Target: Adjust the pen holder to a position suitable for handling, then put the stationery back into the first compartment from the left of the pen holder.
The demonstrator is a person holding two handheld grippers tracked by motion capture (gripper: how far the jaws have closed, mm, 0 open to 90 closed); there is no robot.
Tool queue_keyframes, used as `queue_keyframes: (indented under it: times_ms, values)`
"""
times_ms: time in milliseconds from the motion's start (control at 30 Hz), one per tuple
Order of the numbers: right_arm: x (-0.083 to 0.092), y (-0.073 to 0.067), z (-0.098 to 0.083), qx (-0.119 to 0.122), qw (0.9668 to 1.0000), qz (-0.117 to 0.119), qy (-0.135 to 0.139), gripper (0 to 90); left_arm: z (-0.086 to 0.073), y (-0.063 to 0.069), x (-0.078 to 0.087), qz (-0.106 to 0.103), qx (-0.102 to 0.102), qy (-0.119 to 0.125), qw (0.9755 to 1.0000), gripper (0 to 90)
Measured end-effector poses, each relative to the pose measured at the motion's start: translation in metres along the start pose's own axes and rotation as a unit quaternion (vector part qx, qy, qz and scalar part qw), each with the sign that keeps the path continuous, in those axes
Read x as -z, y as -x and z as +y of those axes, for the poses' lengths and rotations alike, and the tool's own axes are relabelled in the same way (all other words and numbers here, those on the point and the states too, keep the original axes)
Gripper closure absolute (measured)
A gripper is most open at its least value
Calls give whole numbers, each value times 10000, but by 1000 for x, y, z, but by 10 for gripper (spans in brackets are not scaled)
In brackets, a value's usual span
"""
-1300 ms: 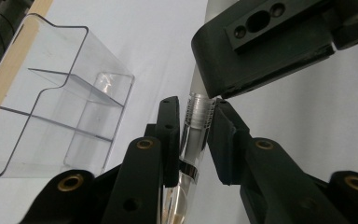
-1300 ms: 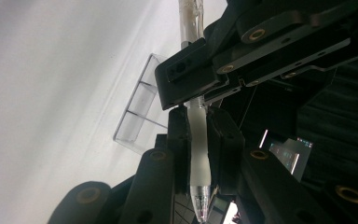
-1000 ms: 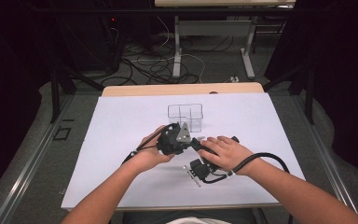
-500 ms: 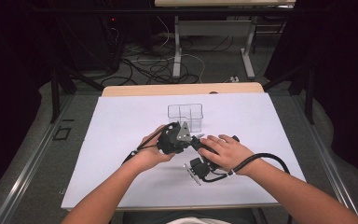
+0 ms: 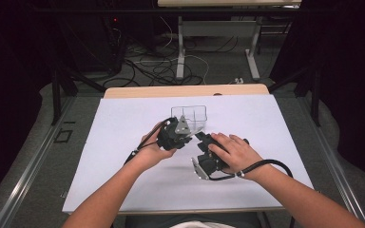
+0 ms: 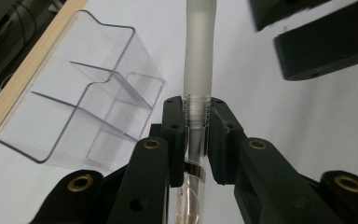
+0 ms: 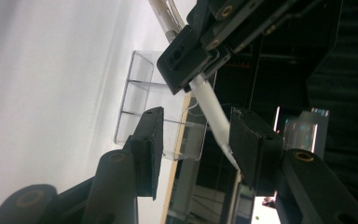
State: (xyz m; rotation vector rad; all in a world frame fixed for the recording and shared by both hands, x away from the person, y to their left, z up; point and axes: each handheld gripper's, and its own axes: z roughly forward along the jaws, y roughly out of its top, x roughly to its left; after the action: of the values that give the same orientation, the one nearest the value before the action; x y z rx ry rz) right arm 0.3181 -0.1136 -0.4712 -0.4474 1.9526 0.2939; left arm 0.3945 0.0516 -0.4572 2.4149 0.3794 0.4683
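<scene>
A pen [image 6: 198,46] with a clear barrel and a frosted white end piece points away from my left gripper [image 6: 198,109], which is shut on the barrel just below the threads. In the high view the left gripper [image 5: 173,135] sits just in front of the clear organiser [image 5: 192,116], with the right gripper [image 5: 208,152] close to its right. The right gripper [image 7: 198,135] has just been opening its jaws. The pen's frosted end [image 7: 212,112] runs between them, close to the right-hand pad, and is not pinched. The left gripper's jaws [image 7: 191,56] hold the pen from above in that view.
The clear plastic organiser [image 6: 84,107] with several compartments stands on the white sheet [image 5: 123,142] near the table's wooden far edge [image 5: 185,90]. Cables trail from both grippers across the sheet. The floor beyond holds table legs and loose wiring.
Both hands stay where they were, just in front of the organiser. At this distance the high view shows no clear difference.
</scene>
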Motion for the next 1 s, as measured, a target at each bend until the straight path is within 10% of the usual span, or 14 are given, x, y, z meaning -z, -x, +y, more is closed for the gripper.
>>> queue_keyframes:
  times_ms: [300,667,833,1000]
  values:
    - [4,11,-5,-649,9974,-203,240,477,0,-17,7,33,597,505,9969,787]
    - [-2,12,-13,-1441,9894,-170,100,300,5,-33,12,325,1277,1150,9846,787]
    - [-3,14,-25,-2740,9616,11,143,162,9,-41,16,340,1402,1278,9813,787]
    - [0,17,-40,-3909,9195,106,412,147,14,-45,13,403,1501,1320,9790,786]
